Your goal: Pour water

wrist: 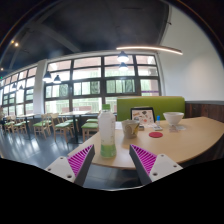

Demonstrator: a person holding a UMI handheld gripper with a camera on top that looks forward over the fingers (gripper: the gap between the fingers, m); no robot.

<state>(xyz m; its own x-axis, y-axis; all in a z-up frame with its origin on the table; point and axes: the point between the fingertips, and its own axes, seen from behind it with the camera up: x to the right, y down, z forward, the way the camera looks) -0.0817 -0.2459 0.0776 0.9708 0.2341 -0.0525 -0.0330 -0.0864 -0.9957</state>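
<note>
Claw (108,163) spread wide, holding nothing, magenta pads (79,160) low in view. Clear plastic water bottle with green label (107,134) upright on light wooden surface (185,140), just ahead, between fingers, apart from both. White bowl (173,119) far right. Green bench (150,104) beyond.

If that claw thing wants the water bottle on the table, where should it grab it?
Probably around the middle of the bottle, coming straight in from the front. It stands upright just ahead of the open gripper, and its slim round body should fit between the fingers.
</note>
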